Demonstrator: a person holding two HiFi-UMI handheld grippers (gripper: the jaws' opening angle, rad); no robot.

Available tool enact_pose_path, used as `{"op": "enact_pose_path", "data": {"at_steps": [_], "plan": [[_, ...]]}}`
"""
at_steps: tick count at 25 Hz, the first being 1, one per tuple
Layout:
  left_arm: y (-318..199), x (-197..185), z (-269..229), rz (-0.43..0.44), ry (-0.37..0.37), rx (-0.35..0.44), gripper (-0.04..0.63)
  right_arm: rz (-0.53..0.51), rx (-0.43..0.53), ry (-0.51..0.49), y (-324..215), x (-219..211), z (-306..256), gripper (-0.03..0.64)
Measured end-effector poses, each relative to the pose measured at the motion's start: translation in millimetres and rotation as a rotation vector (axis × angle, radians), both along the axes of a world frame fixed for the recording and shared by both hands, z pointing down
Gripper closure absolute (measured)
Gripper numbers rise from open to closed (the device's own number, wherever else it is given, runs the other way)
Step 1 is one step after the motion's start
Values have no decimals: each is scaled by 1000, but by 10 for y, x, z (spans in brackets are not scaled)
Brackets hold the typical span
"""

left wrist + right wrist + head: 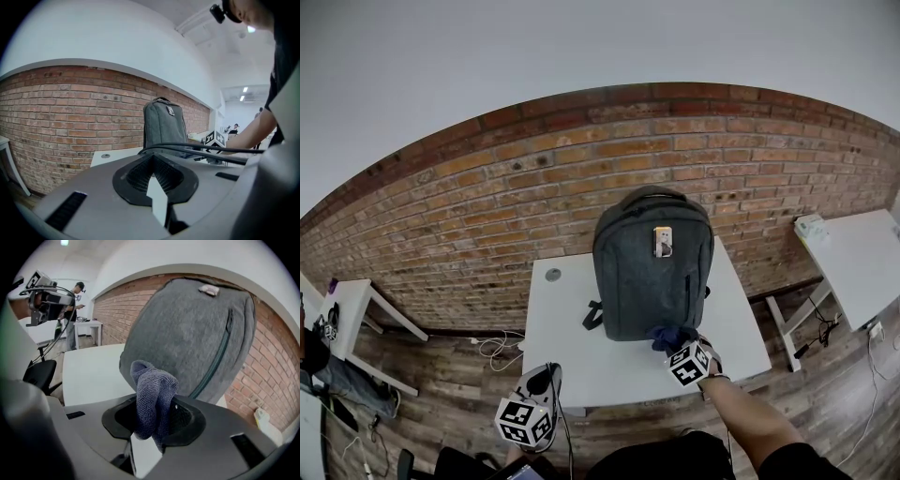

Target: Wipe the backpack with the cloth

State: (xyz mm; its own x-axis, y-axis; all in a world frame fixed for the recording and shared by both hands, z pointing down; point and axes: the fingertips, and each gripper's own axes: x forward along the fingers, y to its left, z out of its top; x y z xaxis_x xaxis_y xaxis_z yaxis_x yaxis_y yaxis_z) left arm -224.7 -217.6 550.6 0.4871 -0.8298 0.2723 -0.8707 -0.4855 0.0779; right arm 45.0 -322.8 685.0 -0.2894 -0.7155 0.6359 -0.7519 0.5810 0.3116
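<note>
**Right tongs on cloth at backpack base, left tongs idle**

Right tongs (154,420) are clamping a bunched blue-grey cloth (152,390). The jaws are closing on the wad, with a fold sticking up out of them. Left tongs (152,176) are sitting with jaws together and nothing between them, hanging low and well away from the backpack (652,267), off its front-left.

The cloth is sitting at the foot of the backpack's front face, right-hand side. I can't tell whether it is touching or just short of it. The backpack is standing upright on the white tabletop (581,337), front face toward the person, brick wall (487,206) behind it.

Risks, as I'm reading it:
- Nothing is bracing the backpack. A wipe pushing up or into the front face is likely tipping it back or sliding it toward the wall, since the left tongs are too far off to steady it.
- The cloth is held as a wad, not flat. Drag on the coarse grey fabric may be pulling it out of the jaws, or leaving only a narrow strip wiping.
- The slanted zip (220,357) and the small tag (663,241) near the top are snag points.

Count: one backpack, one cloth, two tongs, one tabletop under the backpack, one small round disc (553,275) behind the backpack's left side. There are also two other white tables, one far off each side of the backpack.
</note>
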Motion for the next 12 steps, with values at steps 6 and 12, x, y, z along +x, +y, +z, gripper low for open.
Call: {"op": "enact_pose_path", "data": {"at_steps": [6,12], "plan": [[3,-6,14,-28,-18,-10,600,107,-93,-22,-35,423,317,500],[-61,88,3,-46,-4,-9,598,177,-66,-81,-165,768,156,500]]}}
